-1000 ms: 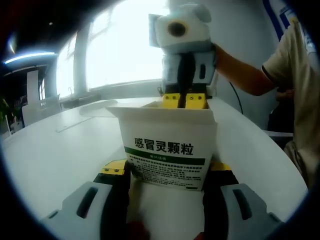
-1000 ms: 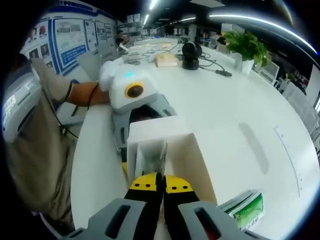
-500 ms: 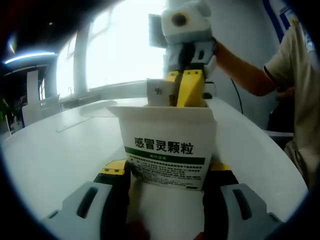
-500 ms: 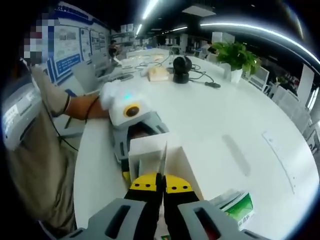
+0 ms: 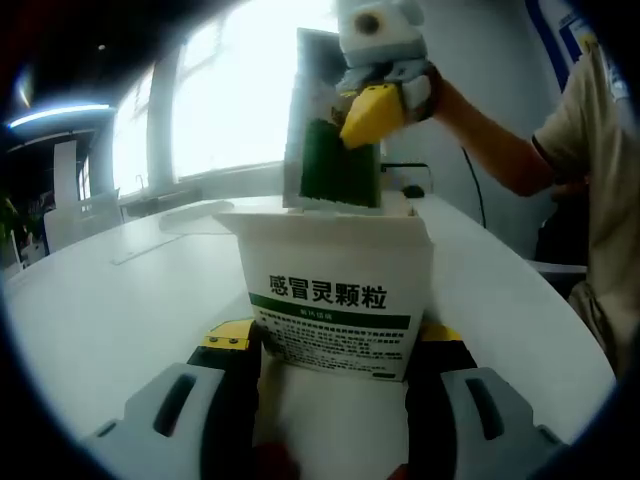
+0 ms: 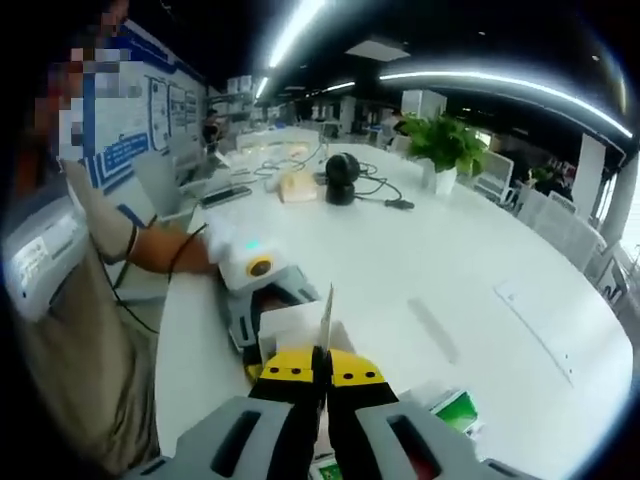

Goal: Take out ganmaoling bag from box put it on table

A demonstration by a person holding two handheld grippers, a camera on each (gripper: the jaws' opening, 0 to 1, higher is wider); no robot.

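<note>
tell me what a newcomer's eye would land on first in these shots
In the left gripper view, the right claw holds a green and white sachet pinched above the open white box, its lower edge about level with the box's rim. The left claw clamps that box from both sides on the white table. In the right gripper view, a potted plant and a black round device stand farther back.
</note>
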